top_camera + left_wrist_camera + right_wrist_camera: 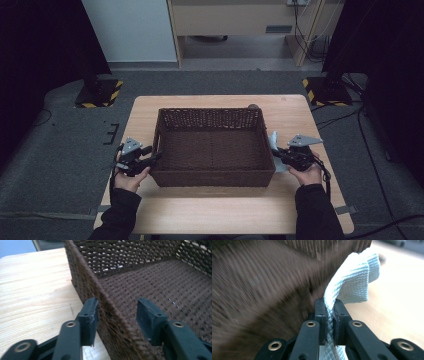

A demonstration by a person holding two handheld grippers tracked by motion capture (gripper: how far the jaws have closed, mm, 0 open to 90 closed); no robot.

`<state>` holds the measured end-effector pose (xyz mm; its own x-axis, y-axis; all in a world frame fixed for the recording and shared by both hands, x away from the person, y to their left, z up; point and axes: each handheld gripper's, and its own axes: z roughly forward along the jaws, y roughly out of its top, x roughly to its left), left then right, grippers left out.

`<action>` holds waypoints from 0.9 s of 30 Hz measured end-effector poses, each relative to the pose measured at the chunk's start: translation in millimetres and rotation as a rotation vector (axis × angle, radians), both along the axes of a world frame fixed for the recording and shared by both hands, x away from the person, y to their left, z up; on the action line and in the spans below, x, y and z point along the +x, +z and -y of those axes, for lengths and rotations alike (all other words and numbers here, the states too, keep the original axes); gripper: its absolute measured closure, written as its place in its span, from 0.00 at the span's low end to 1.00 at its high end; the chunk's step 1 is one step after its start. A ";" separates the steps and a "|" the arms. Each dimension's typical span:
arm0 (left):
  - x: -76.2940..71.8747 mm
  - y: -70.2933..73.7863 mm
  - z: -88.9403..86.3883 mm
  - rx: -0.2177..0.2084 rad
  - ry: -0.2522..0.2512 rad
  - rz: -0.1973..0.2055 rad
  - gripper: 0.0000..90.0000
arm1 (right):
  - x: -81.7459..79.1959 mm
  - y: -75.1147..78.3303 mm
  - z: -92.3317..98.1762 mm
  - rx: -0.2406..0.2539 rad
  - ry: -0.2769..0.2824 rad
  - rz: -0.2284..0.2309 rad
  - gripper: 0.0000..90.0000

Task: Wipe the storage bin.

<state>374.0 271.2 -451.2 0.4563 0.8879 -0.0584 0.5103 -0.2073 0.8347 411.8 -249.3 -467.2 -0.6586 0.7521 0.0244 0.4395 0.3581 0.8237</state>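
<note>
We are pinching the cloth (pixel 352 282) in our right tongs (pixel 330 312) just beside the basket (pixel 212 177), ready to lift it in, while our left tongs (pixel 116 315) are straddling the basket's wall, parted, steadying it on the tabletop (pixel 220 210).

the high view is dimly lit, with the table (pixel 220 210) softly lit from above, the far wall brighter and the side edges lost in near black. in the left gripper view the basket (pixel 105 305) wall is rendered fairly sharp, while the near jaws are slightly softened and the tabletop is washed pale. in the right gripper view the basket is smeared by motion blur, whereas the cloth (pixel 352 282) weave is kept crisp and the background is overexposed.
</note>
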 end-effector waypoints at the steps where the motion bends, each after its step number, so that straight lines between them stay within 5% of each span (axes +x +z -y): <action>1: -0.1 -0.7 0.4 0.007 -0.006 -0.005 0.59 | -3.8 7.9 2.0 0.027 0.002 0.030 0.94; 5: -0.1 -3.4 0.1 0.007 -0.013 -0.021 0.63 | -16.1 21.4 3.3 0.036 0.020 0.067 0.94; 8: -0.5 -3.4 0.9 0.005 -0.006 -0.021 0.65 | -19.0 9.1 -1.9 -0.020 0.029 0.012 0.94; 19: -2.2 -2.8 5.6 0.016 0.051 -0.018 0.72 | -11.2 -28.5 -12.3 -0.103 0.033 -0.130 0.94; 21: -2.4 -3.0 6.2 0.013 0.058 -0.016 0.73 | -13.0 -23.4 -10.7 -0.091 0.025 -0.116 0.94; 27: 1.8 -3.0 8.4 0.010 0.079 -0.017 0.73 | -26.7 20.7 4.4 0.033 0.021 0.058 0.94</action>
